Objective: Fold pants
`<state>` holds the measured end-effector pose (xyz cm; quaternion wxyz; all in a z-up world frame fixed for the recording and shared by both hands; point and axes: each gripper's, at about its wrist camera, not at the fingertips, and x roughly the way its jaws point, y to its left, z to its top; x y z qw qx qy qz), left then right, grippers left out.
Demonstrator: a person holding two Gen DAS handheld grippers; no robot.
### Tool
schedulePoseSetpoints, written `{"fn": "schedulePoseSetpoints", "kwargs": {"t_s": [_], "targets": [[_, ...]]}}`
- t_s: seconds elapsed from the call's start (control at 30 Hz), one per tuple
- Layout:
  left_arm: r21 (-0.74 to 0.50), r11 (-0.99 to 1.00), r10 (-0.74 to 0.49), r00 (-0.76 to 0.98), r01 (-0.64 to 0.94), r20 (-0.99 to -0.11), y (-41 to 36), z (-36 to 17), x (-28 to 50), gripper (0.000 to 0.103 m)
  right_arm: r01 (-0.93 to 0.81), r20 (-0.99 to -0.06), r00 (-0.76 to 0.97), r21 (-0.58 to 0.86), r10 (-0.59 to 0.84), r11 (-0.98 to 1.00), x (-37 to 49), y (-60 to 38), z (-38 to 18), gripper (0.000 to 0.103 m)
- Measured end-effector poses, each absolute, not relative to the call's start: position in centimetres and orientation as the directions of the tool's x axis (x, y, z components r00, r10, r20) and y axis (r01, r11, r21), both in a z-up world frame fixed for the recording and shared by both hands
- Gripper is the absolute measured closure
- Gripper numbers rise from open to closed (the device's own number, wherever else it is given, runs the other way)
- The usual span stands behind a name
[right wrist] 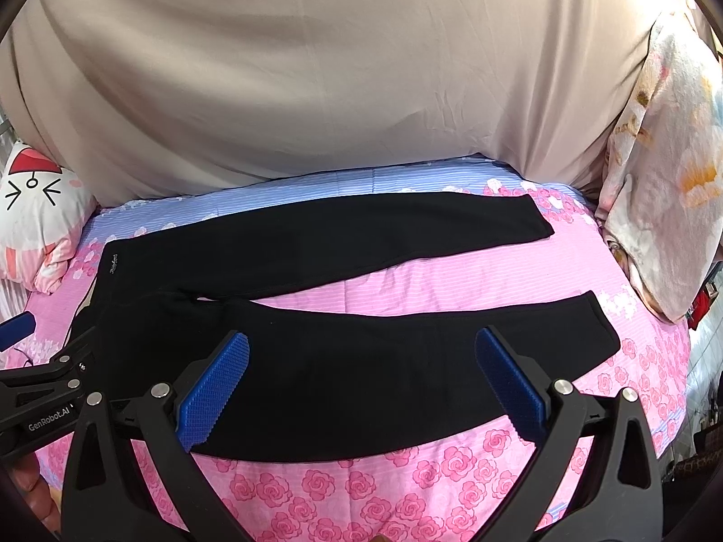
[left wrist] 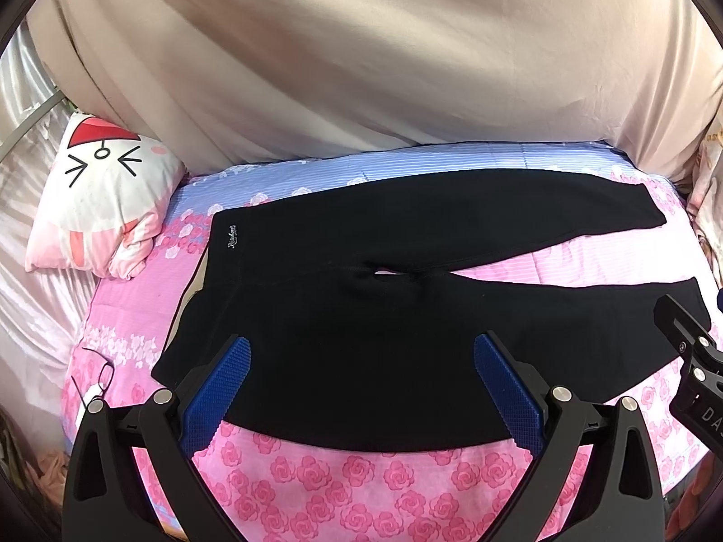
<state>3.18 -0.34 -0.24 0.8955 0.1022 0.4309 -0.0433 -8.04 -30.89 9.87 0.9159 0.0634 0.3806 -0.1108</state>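
A beige sheet hangs behind the bed, whose cover is pink with roses. Black pants lie flat across it, unfolded, waistband to the left, legs splayed apart to the right. A cat-face pillow sits beside the waistband. The left claw and right claw both gape wide, empty, above the pants' near edge.

The pants are lying flat on the bed, waistband leftward, legs extending rightward; a pillow is sitting beyond the waistband.
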Motion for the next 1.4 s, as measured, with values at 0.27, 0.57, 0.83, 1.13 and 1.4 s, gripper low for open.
{"fn": "schedulePoseSetpoints", "kwargs": {"t_s": [0.27, 0.57, 0.83, 1.13, 1.4], "targets": [[0.086, 0.981, -0.032, 0.583, 0.175, -0.812, 0.8, -1.2, 4.6, 0.005, 0.276, -0.735, 0.657, 0.027, -0.168, 0.961, -7.5, -31.4, 8.8, 0.005], [0.101, 0.959, -0.100, 0.650, 0.265, -0.753, 1.3, -2.3, 7.1, 0.005, 0.399, -0.736, 0.608, -0.041, -0.298, 0.916, -6.9, -36.6, 7.9, 0.005], [0.152, 0.972, 0.016, 0.600, 0.177, -0.800, -3.0, -4.5, 11.5, 0.005, 0.333, -0.752, 0.591, -0.103, -0.292, 0.937, 2.3, -49.7, 4.7, 0.005], [0.237, 0.963, 0.115, 0.603, 0.126, -0.790, -8.8, -7.1, 14.7, 0.005, 0.258, -0.810, 0.558, -0.037, -0.180, 0.965, 13.4, -64.2, -2.1, 0.005], [0.255, 0.961, 0.155, 0.560, 0.105, -0.814, -10.9, -9.5, 15.7, 0.005, 0.221, -0.853, 0.520, 0.077, -0.051, 0.972, 17.7, -71.2, -6.5, 0.005]]}}
